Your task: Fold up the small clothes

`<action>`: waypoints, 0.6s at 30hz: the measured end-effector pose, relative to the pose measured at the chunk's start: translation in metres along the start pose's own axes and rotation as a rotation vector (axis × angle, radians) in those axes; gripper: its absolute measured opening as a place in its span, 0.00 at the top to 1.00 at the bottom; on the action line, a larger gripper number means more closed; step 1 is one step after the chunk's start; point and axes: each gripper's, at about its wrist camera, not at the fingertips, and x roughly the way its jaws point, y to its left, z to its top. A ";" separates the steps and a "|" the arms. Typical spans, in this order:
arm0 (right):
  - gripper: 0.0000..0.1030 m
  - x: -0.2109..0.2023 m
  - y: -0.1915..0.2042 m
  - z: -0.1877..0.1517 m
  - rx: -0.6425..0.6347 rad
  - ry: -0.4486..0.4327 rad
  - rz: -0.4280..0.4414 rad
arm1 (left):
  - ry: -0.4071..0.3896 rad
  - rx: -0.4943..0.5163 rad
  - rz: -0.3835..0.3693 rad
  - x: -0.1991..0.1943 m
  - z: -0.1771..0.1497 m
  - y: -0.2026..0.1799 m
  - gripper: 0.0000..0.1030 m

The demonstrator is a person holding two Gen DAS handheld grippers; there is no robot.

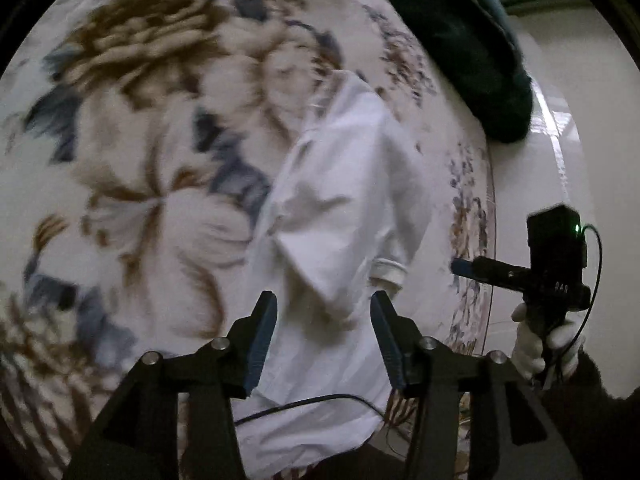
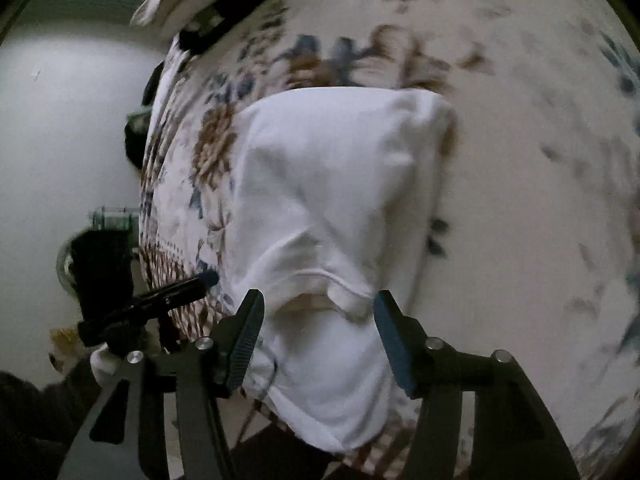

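Bedspread point(image 1: 132, 168) with brown and blue flowers carries a white garment point(image 1: 340, 184), partly folded, near the bed's edge. The left gripper point(image 1: 323, 340) hangs over its near end, jaws wide apart, empty. The right gripper point(image 2: 318, 332) is likewise spread open above the garment's ribbed cuff point(image 2: 344, 296), gripping nothing.

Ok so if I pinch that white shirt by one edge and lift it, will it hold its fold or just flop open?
The white shirt looks thin and soft, creased and draped over itself, so it would probably sag and unfold. It seems light. The floral blanket underneath looks fuzzy, so pushing may bunch the shirt rather than slide it.
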 end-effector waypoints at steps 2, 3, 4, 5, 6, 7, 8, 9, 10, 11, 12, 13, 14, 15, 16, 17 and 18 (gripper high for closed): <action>0.42 -0.011 -0.017 0.007 0.076 -0.080 -0.009 | -0.037 -0.021 0.007 -0.009 0.014 0.005 0.55; 0.42 -0.012 -0.026 0.014 0.128 -0.108 0.010 | -0.058 -0.030 0.013 -0.009 0.025 0.007 0.55; 0.42 -0.010 -0.036 0.023 0.180 -0.137 0.041 | -0.089 -0.039 0.003 -0.009 0.043 0.007 0.55; 0.42 -0.007 -0.044 0.031 0.224 -0.164 0.064 | -0.106 -0.040 -0.019 -0.005 0.058 0.007 0.55; 0.42 -0.003 -0.048 0.039 0.256 -0.170 0.085 | -0.114 -0.041 -0.035 0.001 0.074 0.007 0.53; 0.42 0.006 -0.054 0.050 0.311 -0.162 0.124 | -0.106 -0.047 -0.051 0.011 0.089 0.005 0.48; 0.42 0.016 -0.061 0.058 0.362 -0.141 0.159 | -0.088 -0.068 -0.066 0.026 0.105 0.004 0.47; 0.42 0.028 -0.066 0.064 0.409 -0.116 0.189 | -0.063 -0.095 -0.081 0.042 0.119 0.004 0.47; 0.44 0.037 -0.068 0.068 0.453 -0.111 0.205 | -0.038 -0.128 -0.119 0.054 0.127 0.006 0.47; 0.59 0.043 -0.069 0.071 0.471 -0.112 0.234 | 0.009 -0.169 -0.162 0.074 0.138 0.008 0.47; 0.71 0.046 -0.065 0.076 0.459 -0.107 0.217 | 0.022 -0.181 -0.138 0.083 0.141 0.007 0.50; 0.76 0.044 -0.063 0.079 0.451 -0.113 0.194 | 0.006 -0.171 -0.128 0.084 0.144 0.003 0.59; 0.82 0.038 -0.059 0.082 0.435 -0.140 0.181 | -0.023 -0.136 -0.133 0.084 0.147 -0.005 0.74; 0.84 0.029 -0.055 0.084 0.415 -0.172 0.166 | -0.032 -0.088 -0.099 0.083 0.150 -0.014 0.89; 0.86 0.024 -0.050 0.086 0.406 -0.190 0.154 | -0.046 -0.056 -0.084 0.081 0.150 -0.020 0.90; 0.87 0.021 -0.049 0.091 0.397 -0.206 0.141 | -0.063 -0.023 -0.061 0.080 0.153 -0.026 0.91; 0.88 0.018 -0.048 0.094 0.385 -0.213 0.121 | -0.063 -0.001 -0.025 0.082 0.156 -0.030 0.92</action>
